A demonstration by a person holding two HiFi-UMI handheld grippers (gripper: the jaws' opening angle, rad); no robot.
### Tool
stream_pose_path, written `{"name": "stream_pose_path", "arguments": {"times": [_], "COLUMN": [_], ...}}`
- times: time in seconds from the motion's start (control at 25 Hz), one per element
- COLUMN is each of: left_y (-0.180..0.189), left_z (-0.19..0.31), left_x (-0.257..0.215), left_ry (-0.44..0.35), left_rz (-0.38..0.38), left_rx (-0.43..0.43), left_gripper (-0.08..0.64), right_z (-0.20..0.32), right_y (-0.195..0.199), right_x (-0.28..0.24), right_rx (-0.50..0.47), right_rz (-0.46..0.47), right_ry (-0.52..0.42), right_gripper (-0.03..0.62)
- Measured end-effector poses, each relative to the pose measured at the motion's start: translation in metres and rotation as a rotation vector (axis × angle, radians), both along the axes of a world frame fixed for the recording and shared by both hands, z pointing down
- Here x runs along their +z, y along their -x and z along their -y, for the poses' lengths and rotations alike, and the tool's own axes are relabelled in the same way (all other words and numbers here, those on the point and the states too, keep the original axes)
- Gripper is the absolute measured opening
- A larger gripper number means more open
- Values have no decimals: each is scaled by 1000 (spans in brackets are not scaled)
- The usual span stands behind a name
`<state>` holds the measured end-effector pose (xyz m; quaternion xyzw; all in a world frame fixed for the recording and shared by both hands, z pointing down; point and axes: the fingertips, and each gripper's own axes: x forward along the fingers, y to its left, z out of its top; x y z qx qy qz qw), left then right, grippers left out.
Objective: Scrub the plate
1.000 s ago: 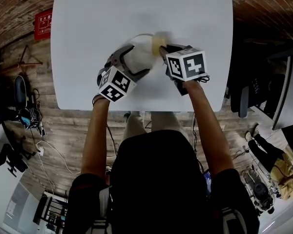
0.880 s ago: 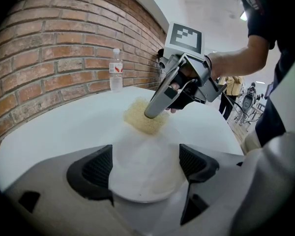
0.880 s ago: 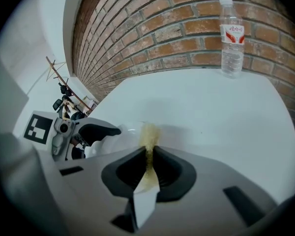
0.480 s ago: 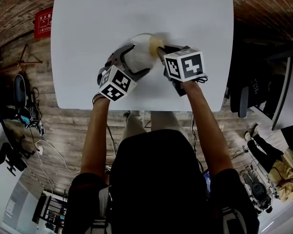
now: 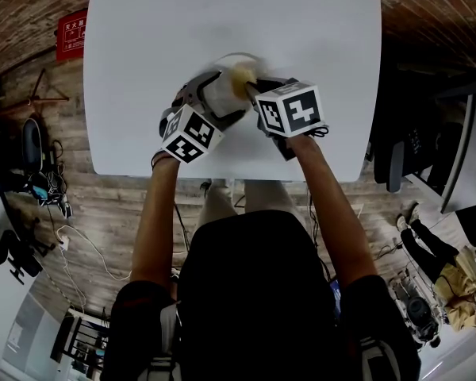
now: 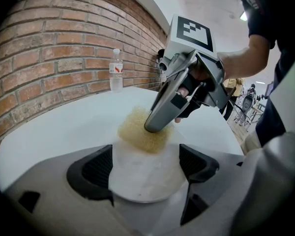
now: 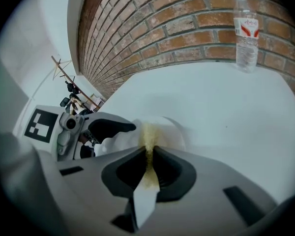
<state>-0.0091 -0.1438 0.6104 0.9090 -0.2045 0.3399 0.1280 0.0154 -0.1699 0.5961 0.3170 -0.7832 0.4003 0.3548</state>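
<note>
A small white plate (image 6: 145, 173) is held at its near rim between the jaws of my left gripper (image 6: 145, 168), just above the white table (image 5: 143, 46). In the head view the plate (image 5: 222, 91) shows between the two grippers, with my left gripper (image 5: 208, 101) on its left. My right gripper (image 7: 148, 154) is shut on a yellow sponge (image 7: 149, 134) and presses it onto the plate's far half. The left gripper view shows that sponge (image 6: 141, 131) under the right gripper's fingers (image 6: 160, 117). My right gripper (image 5: 254, 86) reaches in from the right.
A clear water bottle (image 7: 246, 31) with a red label stands at the table's far edge against the brick wall (image 6: 64, 53). The table's near edge (image 5: 222, 179) runs just below both grippers. A dark chair (image 5: 397, 157) stands to the right of the table.
My right gripper and the sponge have slid leftward across the plate, toward the left gripper. The left gripper and the plate have stayed where they were.
</note>
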Motion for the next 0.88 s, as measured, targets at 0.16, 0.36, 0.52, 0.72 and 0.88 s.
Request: {"name": "stream_pose_path", "arguments": {"times": [0.16, 0.36, 0.52, 0.72, 0.88], "left_y": [1, 0, 0, 1, 1], "left_z": [0, 0, 1, 1, 1], "left_x": [0, 0, 1, 0, 0], "left_ry": [-1, -2, -2, 0, 1], "left_rz": [-1, -2, -2, -2, -2], "left_rx": [1, 1, 0, 0, 0], "left_gripper": [403, 403, 403, 403, 403], "right_z": [-6, -16, -19, -19, -17], "right_y": [10, 18, 26, 23, 21], "right_x": [0, 2, 1, 3, 3], "right_rx": [-29, -57, -78, -72, -69], "right_rz": [9, 9, 23, 13, 13], "right_ry": [1, 10, 5, 14, 18], "right_gripper": [41, 41, 41, 41, 41]}}
